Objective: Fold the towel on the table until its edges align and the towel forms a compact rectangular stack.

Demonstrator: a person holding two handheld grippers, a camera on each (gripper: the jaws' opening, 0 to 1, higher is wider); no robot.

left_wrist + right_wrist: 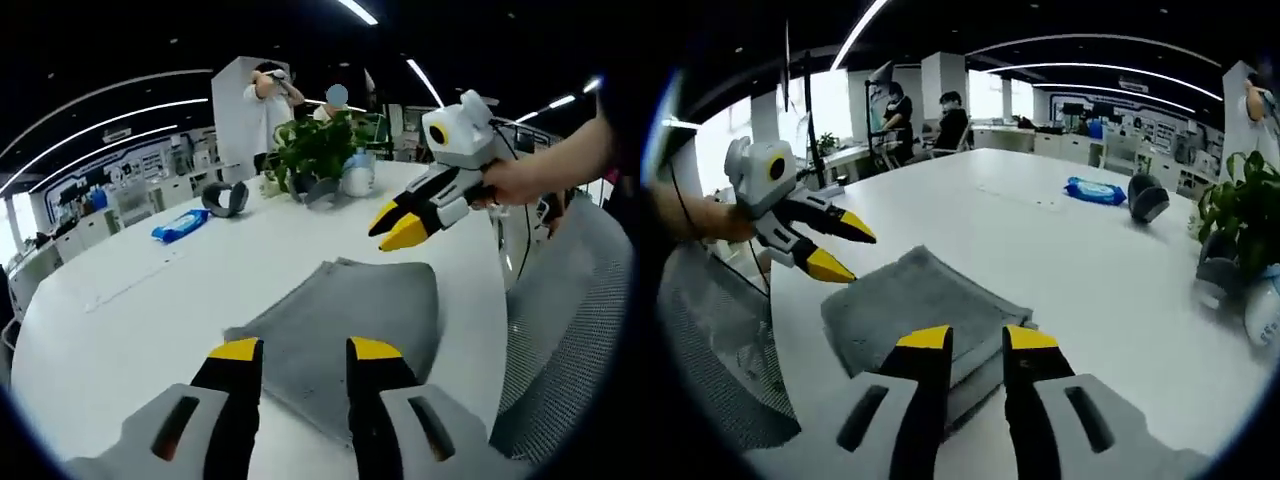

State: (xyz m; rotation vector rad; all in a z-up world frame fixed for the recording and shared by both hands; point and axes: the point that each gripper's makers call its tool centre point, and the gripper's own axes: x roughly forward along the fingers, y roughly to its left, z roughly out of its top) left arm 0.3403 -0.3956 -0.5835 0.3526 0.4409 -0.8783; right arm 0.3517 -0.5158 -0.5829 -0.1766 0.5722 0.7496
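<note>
Towel: the grey towel (350, 330) lies folded flat on the white table (150, 320), near the edge closest to the person; layered edges show in the right gripper view (915, 310).
Left gripper: the left gripper (303, 352) hovers over the towel's near edge, jaws apart, nothing between them.
Right gripper: the right gripper (978, 340) is held above the towel's far side, jaws parted, empty.
Beyond the towel: a potted plant (318, 150), a blue packet (180, 225) and a dark headset (226, 197) sit well apart from it.
</note>
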